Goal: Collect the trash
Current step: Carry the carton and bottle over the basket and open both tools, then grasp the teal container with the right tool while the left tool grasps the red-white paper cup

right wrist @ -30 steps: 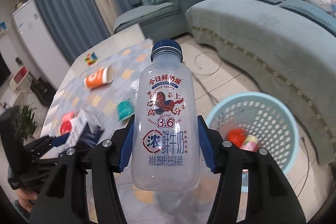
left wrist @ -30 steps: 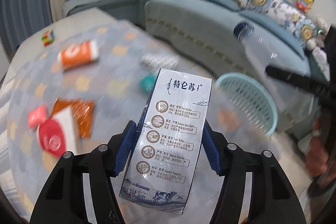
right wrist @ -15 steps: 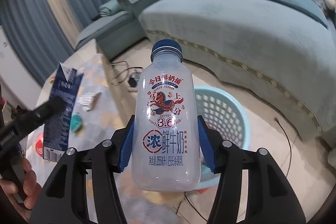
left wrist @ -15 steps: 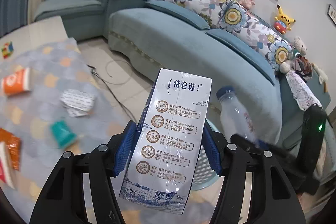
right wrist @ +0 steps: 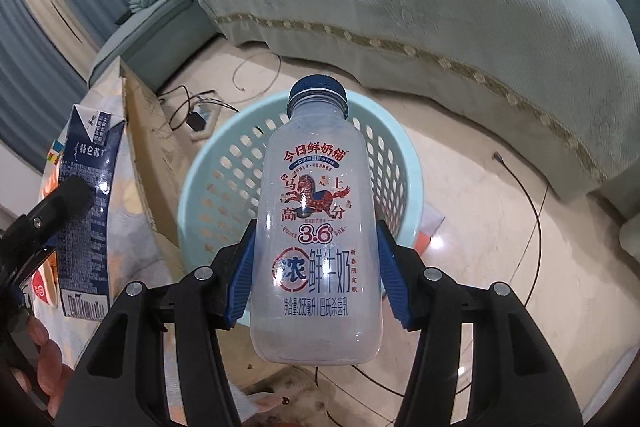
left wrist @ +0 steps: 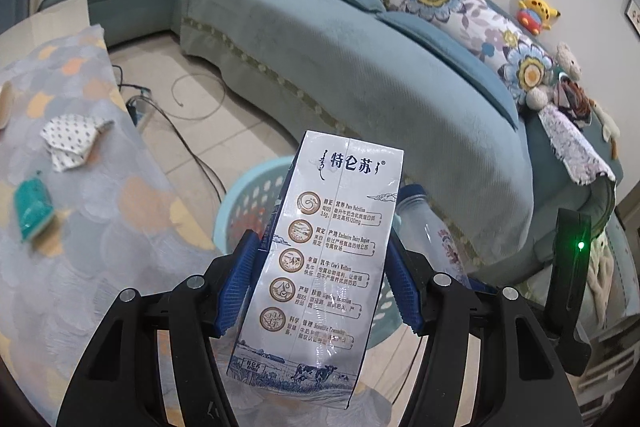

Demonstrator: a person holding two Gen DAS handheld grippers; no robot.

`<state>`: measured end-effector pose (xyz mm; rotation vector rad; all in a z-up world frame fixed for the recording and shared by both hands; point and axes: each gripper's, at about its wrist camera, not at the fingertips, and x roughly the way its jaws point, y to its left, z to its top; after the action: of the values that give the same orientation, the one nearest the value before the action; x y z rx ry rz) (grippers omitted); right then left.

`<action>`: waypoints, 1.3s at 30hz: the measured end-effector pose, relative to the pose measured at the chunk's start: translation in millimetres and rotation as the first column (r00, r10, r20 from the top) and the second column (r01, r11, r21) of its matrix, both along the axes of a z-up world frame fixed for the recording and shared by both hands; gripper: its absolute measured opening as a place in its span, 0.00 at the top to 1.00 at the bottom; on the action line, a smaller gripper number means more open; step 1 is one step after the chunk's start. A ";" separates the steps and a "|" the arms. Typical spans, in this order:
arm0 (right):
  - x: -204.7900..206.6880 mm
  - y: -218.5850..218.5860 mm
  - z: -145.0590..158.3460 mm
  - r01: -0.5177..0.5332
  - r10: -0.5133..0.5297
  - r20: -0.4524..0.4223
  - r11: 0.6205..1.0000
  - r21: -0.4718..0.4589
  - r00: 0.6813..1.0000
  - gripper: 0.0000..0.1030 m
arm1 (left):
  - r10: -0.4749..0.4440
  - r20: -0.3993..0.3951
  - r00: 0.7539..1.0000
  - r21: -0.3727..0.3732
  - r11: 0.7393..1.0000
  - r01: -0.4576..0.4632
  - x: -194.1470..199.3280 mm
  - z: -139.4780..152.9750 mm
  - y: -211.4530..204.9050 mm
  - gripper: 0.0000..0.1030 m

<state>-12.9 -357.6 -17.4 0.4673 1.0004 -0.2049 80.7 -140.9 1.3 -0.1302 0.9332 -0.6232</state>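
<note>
Both grippers clamp trash above basket [right wrist: 404,147].

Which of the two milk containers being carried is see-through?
The capped plastic bottle in the right gripper; the left gripper holds an opaque printed milk carton.

- The white and blue milk carton [left wrist: 324,263] sits between the pads of the left gripper [left wrist: 318,281], its top tipped toward 1 o'clock.
- The clear plastic milk bottle with a blue cap [right wrist: 318,223] stands upright between the pads of the right gripper [right wrist: 316,277].
- The light blue perforated plastic basket [right wrist: 404,155] rests on the floor directly behind the bottle, at 12 o'clock.
- From the right wrist, the carton shows at 9 o'clock of the basket.
- The long teal fabric sofa [left wrist: 360,59] lies beyond the basket, from 12 to 2 o'clock.
- The patterned grey cloth-covered table [left wrist: 100,211] lies at 9 o'clock of the basket.
- A crumpled white dotted wrapper [left wrist: 72,139] and a small teal packet [left wrist: 32,207] lie on it, the wrapper behind the packet.
</note>
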 end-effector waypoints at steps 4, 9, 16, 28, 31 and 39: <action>2.2 -0.1 -7.9 0.002 -0.002 -0.020 1.000 0.007 1.000 0.49 | -0.014 -0.010 1.000 0.014 1.000 0.014 -0.4 -6.8 -2.2 0.42; 2.0 -0.6 -5.2 0.000 0.000 -0.014 1.000 0.005 1.000 0.49 | -0.017 -0.018 1.000 0.013 1.000 0.018 0.6 -9.1 0.8 0.41; -0.5 0.7 2.4 -0.001 0.001 0.002 1.000 -0.005 1.000 0.49 | -0.006 -0.026 1.000 -0.020 1.000 0.005 2.3 -9.6 4.4 0.24; -1.8 16.5 19.2 -0.042 0.044 0.039 0.999 -0.030 0.998 0.49 | 0.035 -0.020 0.999 -0.033 0.999 -0.035 4.1 -4.3 23.0 0.25; -1.4 24.2 28.2 -0.059 0.061 0.062 0.998 -0.037 0.996 0.49 | 0.055 -0.015 0.998 -0.041 0.998 -0.055 4.1 0.1 31.7 0.25; 2.7 60.7 58.6 -0.153 0.159 0.162 0.987 -0.049 0.974 0.49 | 0.133 0.083 0.988 -0.050 0.990 -0.129 -8.4 41.2 77.9 0.25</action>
<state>-10.2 -296.9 41.2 0.3640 0.8648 -0.0419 72.3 -63.0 42.5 -0.2011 0.8210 -0.5235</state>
